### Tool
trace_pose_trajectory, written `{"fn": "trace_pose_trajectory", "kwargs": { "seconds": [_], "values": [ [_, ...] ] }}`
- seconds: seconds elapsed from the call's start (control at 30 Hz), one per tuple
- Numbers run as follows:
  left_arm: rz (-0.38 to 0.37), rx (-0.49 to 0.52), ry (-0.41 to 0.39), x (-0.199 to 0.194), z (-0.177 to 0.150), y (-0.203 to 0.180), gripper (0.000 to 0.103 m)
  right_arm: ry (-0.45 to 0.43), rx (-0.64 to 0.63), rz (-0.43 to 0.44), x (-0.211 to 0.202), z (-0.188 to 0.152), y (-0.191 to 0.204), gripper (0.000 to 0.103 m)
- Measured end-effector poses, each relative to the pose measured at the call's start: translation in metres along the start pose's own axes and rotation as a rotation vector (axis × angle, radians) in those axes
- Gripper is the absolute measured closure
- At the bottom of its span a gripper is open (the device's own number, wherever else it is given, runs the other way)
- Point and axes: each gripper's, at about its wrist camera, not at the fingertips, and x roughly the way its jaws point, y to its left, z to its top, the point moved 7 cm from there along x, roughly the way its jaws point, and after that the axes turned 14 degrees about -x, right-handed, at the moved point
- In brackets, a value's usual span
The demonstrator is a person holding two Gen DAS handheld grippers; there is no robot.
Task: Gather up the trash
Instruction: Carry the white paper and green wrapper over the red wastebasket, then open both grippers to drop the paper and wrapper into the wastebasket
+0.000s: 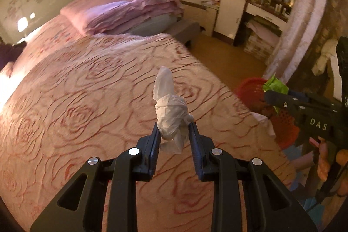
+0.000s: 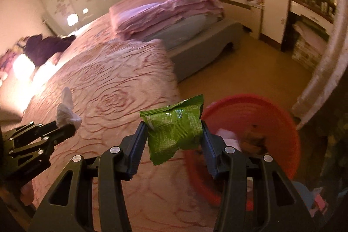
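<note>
My left gripper (image 1: 174,131) is shut on a crumpled white tissue (image 1: 170,108) that sticks up above the rose-patterned bedspread (image 1: 87,101). In the right wrist view the same tissue (image 2: 65,111) shows at the left, held in the left gripper (image 2: 65,126). My right gripper (image 2: 174,129) is shut on a green snack wrapper (image 2: 174,127), held by its two side edges over the bed's edge. A red plastic basket (image 2: 271,114) stands just right of the wrapper, with scraps inside. In the left wrist view the right gripper (image 1: 273,97) and green wrapper (image 1: 275,85) hang over the red basket (image 1: 250,88).
A stack of folded pink bedding (image 1: 130,12) lies at the far end of the bed. A dark purple garment (image 2: 45,47) lies at the bed's left side. Brown floor (image 1: 226,58) runs between the bed and a white dresser (image 1: 235,5). A curtain (image 1: 304,21) hangs on the right.
</note>
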Motion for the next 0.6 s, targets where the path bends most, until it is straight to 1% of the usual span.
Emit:
{"fn": "trace_pose_trajectory", "kwargs": {
  "seconds": [0.33, 0.47, 0.6],
  "values": [
    [-0.105, 0.099, 0.027, 0.016, 0.012, -0.067, 0.077, -0.013, 0.110, -0.109, -0.023, -0.017, -0.068, 0.056],
    [-0.158, 0.133, 0.067, 0.030, 0.012, -0.098, 0.077, 0.001, 0.146, -0.139, -0.025, -0.029, -0.090, 0.056],
    [-0.194, 0.178, 0.100, 0.045, 0.007, -0.127, 0.077, 0.013, 0.174, -0.157, -0.027, -0.039, -0.105, 0.056]
  ]
}}
